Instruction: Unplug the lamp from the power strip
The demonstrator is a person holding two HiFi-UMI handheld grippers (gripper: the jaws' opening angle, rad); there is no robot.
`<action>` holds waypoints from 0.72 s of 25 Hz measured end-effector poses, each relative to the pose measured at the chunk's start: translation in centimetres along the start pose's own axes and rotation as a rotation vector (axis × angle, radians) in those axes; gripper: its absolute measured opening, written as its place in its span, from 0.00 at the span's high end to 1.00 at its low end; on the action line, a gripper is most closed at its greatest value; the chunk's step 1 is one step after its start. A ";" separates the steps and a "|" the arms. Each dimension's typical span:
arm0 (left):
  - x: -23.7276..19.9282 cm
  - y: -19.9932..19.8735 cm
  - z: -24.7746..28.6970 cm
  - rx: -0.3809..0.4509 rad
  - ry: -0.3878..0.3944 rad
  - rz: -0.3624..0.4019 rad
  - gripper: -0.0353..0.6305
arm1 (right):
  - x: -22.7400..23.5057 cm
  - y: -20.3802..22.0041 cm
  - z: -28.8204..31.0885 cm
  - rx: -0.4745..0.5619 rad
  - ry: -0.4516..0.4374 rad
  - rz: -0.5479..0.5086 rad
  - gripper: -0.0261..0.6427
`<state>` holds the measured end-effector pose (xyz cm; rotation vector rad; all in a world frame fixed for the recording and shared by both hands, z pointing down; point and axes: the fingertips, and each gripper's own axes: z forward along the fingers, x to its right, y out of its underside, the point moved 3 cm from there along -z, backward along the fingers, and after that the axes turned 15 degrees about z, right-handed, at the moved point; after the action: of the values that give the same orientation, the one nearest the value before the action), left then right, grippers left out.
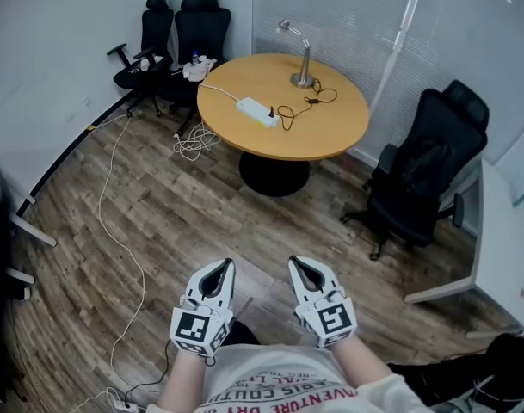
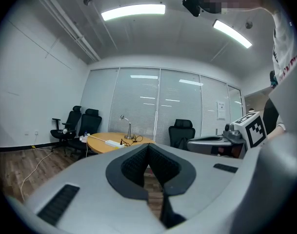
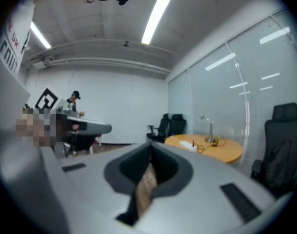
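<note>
A silver desk lamp [image 1: 303, 58] stands at the far side of a round wooden table [image 1: 330, 132] across the room. Its black cord [image 1: 317, 97] runs to a plug in the white power strip [image 1: 257, 112] on the tabletop. Both grippers are held close to my body, far from the table. My left gripper [image 1: 222, 265] and right gripper [image 1: 298, 262] are shut with nothing in them. In the left gripper view, the left gripper [image 2: 148, 147] points toward the lamp [image 2: 127, 128] and strip [image 2: 111, 143]. In the right gripper view, the right gripper [image 3: 150, 147] has the lamp [image 3: 209, 128] off to its right.
Two black office chairs [image 1: 171, 46] stand behind the table at the left, another chair [image 1: 425, 175] to its right. A white cable [image 1: 115, 213] snakes over the wooden floor to a floor strip [image 1: 115, 398]. White desks [image 1: 494, 248] flank the room; blinds cover a glass wall.
</note>
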<state>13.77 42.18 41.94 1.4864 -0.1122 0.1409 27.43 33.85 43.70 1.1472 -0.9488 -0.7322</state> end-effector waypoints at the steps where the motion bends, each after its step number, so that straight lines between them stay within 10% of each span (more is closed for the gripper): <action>1: -1.4 0.1 0.7 -0.001 0.010 -0.001 0.91 | 0.0 -0.3 1.4 -0.004 0.012 0.011 0.92; 18: -21.4 1.5 10.1 -0.027 0.180 0.010 0.91 | -0.6 -1.9 21.0 -0.040 0.194 0.178 0.92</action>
<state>-7.43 31.69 40.81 1.4394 0.0242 0.2794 8.23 25.21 44.31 1.0626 -0.8553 -0.4848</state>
